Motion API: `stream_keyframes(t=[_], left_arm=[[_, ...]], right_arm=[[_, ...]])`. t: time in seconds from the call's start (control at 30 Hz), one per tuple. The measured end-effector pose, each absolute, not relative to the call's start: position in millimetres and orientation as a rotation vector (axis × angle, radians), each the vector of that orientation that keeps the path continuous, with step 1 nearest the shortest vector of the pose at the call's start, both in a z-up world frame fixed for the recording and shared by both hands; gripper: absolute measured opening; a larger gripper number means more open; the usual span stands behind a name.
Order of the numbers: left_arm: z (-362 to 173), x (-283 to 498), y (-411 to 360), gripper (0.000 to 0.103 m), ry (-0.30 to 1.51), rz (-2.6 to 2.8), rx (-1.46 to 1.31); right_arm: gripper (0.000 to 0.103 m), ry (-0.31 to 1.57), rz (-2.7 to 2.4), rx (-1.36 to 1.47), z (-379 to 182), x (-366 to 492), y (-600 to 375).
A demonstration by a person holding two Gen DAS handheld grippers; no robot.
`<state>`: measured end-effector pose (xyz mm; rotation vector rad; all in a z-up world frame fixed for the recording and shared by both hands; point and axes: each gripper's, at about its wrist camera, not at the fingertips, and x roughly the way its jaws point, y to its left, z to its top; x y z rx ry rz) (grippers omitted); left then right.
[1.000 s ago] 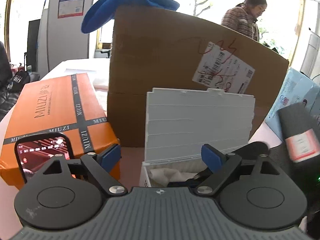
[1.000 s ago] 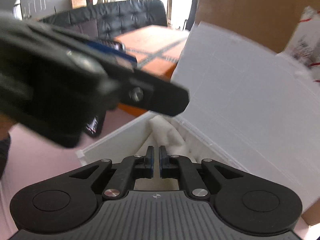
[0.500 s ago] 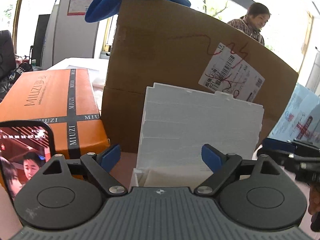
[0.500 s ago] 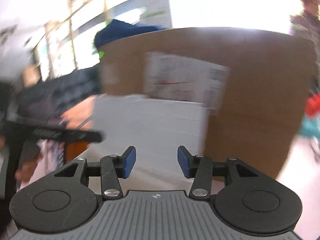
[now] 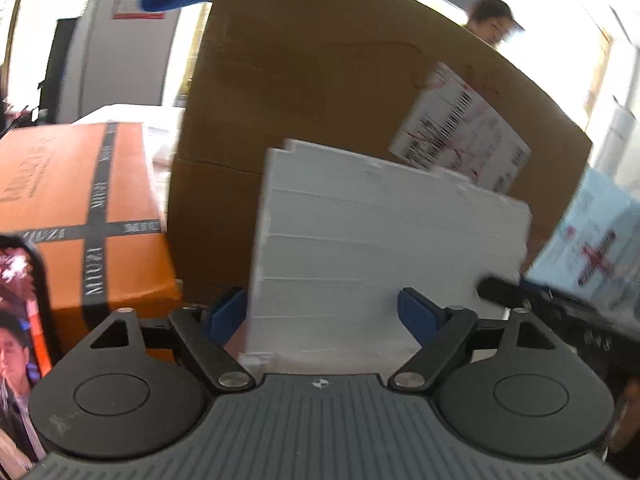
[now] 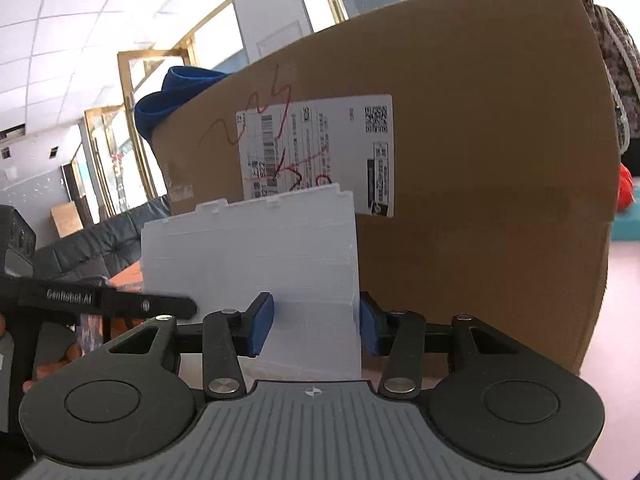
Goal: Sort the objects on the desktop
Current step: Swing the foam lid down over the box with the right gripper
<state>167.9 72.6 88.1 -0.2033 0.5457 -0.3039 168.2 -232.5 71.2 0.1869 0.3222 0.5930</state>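
A white foam box lid [image 5: 380, 240] stands upright against a big cardboard box [image 5: 320, 80]. My left gripper [image 5: 320, 314] is open just in front of the lid, its blue pads apart and holding nothing. The right gripper [image 6: 316, 328] is open too. It faces the same lid [image 6: 252, 268], whose right edge sits just inside the right pad; I cannot tell if they touch. The box's inside is hidden below both views. In each wrist view, the other gripper's black finger [image 5: 540, 300] [image 6: 120, 304] pokes in from the side.
An orange MIUZI box [image 5: 80, 220] lies at the left, with a lit phone [image 5: 16, 340] propped near it. A light blue carton [image 5: 592, 248] is at the right. Blue cloth [image 6: 176, 96] rests on the cardboard box [image 6: 460, 160]. A person [image 5: 492, 24] stands behind it.
The right gripper, shut over the foam box's inside a second ago, has opened and swung up to face the lid. The left gripper moved closer; the box's inside has left view.
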Motion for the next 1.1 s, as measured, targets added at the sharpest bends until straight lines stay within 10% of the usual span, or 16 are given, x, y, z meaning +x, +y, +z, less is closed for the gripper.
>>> stream_keyframes(t=[1.1], left_arm=[[87, 56, 38, 0.078, 0.395, -0.328, 0.205]], right_arm=[[0.03, 0.162, 0.53, -0.233, 68, 38, -228]])
